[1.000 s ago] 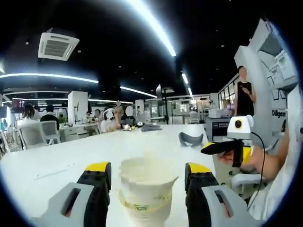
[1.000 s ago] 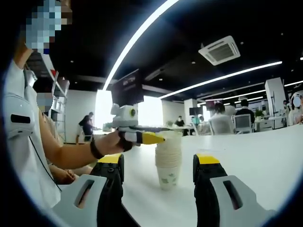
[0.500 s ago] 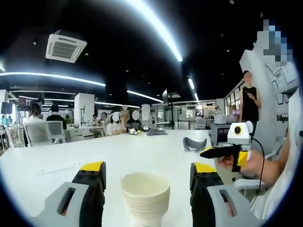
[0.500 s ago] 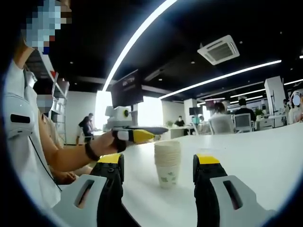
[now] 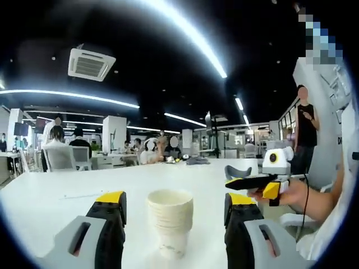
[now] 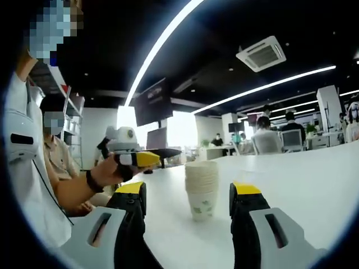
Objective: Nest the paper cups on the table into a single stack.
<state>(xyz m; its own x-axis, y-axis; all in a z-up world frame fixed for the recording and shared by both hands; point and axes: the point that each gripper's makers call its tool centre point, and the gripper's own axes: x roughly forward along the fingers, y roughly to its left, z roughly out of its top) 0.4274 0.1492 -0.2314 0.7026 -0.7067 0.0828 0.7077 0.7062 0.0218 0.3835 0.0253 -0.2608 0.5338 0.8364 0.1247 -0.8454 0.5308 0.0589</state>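
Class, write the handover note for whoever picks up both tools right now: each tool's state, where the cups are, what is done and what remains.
Left tool: open, holding nothing, jaws either side of the cup stack without touching.
Right tool: open, holding nothing, aimed at the same stack from the other side.
Cups: one nested stack standing upright on the white table, with a green print on the bottom cup.
Done: the cups in view are nested into a single stack.
Left: no loose cups are in sight; scan the rest of the table to confirm.
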